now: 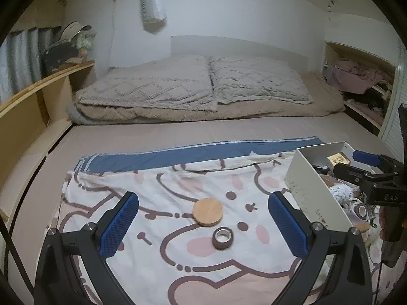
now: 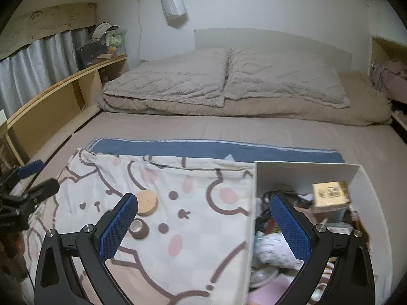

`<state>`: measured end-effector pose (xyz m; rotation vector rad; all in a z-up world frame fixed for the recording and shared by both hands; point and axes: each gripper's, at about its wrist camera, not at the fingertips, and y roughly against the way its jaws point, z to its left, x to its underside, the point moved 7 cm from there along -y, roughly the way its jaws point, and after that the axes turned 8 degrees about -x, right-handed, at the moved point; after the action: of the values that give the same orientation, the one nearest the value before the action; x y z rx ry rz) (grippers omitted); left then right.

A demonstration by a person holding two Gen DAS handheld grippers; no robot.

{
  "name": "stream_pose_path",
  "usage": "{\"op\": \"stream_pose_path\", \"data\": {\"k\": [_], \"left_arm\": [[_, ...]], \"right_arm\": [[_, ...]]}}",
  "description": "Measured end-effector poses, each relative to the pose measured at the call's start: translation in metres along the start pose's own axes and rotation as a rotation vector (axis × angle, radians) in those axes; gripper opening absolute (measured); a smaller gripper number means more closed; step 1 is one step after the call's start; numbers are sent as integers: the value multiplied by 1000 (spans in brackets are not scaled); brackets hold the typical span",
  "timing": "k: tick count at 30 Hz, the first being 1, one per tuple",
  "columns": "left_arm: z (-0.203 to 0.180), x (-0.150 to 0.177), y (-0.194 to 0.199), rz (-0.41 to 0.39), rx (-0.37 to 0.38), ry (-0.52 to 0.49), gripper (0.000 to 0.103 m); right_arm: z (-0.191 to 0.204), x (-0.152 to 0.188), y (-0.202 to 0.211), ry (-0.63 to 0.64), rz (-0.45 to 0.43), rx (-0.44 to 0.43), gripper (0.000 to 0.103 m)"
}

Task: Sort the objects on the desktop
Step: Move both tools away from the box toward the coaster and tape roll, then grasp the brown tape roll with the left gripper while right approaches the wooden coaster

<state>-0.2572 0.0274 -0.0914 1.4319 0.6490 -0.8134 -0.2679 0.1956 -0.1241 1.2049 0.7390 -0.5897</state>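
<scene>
Apparently the sorting is mid-way: two loose things lie on the cartoon-print blanket (image 1: 157,231) spread over the bed, while a white box (image 1: 309,190) at the right already holds a jumble of items. The left claw (image 1: 203,226) hangs above the blanket with its blue pads spread wide and nothing between them; the round wooden lid (image 1: 207,212) and the roll of tape (image 1: 222,238) sit just beyond it, close together but apart, the tape nearer. The right claw (image 2: 203,226) is likewise spread and empty, straddling the box's left wall, one pad over the blanket and one over the clutter.

My guess is that the step in hand is picking up one of the two loose pieces. The tape, standing on its flat side, looks the easier pinch; the thin lid lies flat on soft cloth and would need the pads pressed down around its edge.

Inside the box, little is clear: a small brown carton (image 2: 329,195), dark cords and something white and fluffy, much of it blurred or hidden behind the pad. The box's near end is cut off.
</scene>
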Motion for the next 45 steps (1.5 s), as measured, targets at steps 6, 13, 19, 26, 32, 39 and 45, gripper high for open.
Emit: {"op": "stream_pose_path", "data": {"k": [6, 13, 19, 26, 32, 39, 45], "left_arm": [[16, 12, -12, 31, -15, 26, 103], [17, 33, -41, 93, -7, 42, 103], [-1, 51, -66, 143, 28, 5, 102], [-23, 66, -89, 179, 47, -30, 102], [-43, 76, -106, 206, 89, -53, 102], [-59, 93, -126, 243, 101, -81, 96], [-69, 112, -141, 281, 113, -127, 83]], "right_arm": [[17, 2, -25, 4, 33, -21, 103], [25, 9, -52, 14, 79, -26, 103], [27, 16, -72, 32, 116, -22, 103], [22, 18, -89, 26, 137, -20, 103], [17, 17, -98, 27, 149, -15, 103], [9, 16, -103, 13, 150, -14, 103], [3, 14, -108, -1, 153, -19, 103]]}}
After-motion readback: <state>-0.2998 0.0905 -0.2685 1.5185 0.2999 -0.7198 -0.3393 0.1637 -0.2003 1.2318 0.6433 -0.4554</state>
